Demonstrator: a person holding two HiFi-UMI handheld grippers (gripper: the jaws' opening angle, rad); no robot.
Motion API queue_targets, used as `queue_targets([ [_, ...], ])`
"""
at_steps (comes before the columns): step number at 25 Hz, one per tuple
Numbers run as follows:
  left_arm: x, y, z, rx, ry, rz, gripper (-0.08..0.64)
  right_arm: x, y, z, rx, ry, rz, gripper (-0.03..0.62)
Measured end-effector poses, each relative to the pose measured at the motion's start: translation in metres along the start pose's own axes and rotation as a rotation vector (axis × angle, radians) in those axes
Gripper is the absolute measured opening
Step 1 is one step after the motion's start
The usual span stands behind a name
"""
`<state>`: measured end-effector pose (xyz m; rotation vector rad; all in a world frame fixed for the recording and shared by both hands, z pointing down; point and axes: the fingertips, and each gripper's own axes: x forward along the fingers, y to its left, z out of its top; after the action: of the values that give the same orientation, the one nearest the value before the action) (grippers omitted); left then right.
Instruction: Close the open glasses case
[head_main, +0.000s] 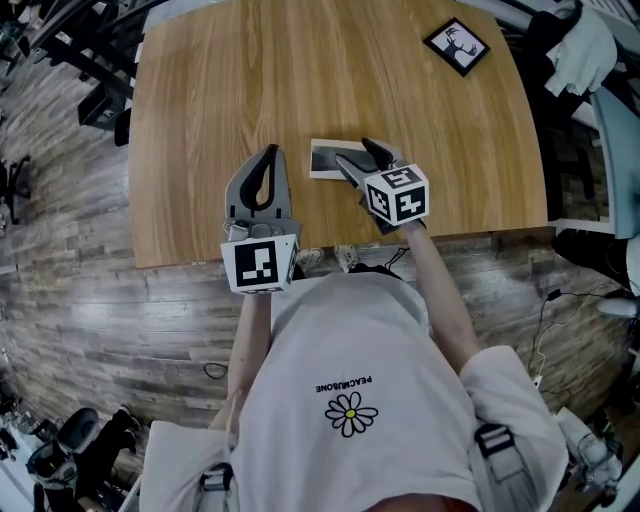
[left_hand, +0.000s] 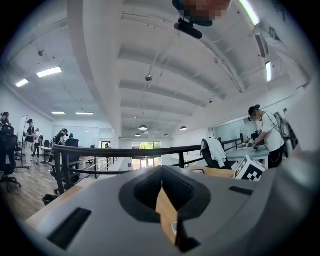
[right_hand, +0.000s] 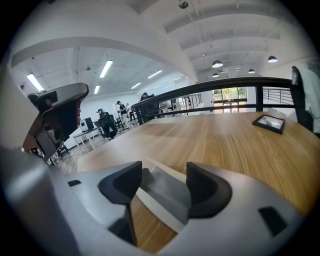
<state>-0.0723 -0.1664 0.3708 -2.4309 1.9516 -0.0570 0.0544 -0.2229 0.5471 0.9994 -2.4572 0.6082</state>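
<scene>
**Right fingers wide over the open case**

The glasses case (head_main: 325, 160) lies open and flat near the front edge of the bench (head_main: 250, 80), at about 6 o'clock from the middle of it. Its dark inside faces up and has a pale border.

The right gripper (head_main: 357, 153) is low over the 3 o'clock end of the case. Its fingers are wide apart and hold nothing; in the right gripper view the case (right_hand: 165, 192) shows between them. The left gripper (head_main: 270, 152) is at 8 o'clock of the case and just beside it. Its fingers are closed tip to tip on nothing.

I think the closing has not begun. To do it well, the right gripper should catch the free flap by its edge and fold it over slowly. The left gripper could press the base so the light case does not slide on the smooth wood.

A small picture frame (head_main: 457, 46) lies at 1 o'clock, well apart. Nothing stands in the way.
</scene>
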Motion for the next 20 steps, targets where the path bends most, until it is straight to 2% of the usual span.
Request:
queue_targets([
  [11,0.002,-0.007,0.001,-0.001,0.005,-0.033,0.017,-0.013,0.019,-0.028,0.032,0.032,0.005,0.264],
  [20,-0.003,-0.005,0.007,-0.014,-0.018,-0.008,0.017,-0.014,0.023,-0.058,0.082,0.087,0.011,0.264],
])
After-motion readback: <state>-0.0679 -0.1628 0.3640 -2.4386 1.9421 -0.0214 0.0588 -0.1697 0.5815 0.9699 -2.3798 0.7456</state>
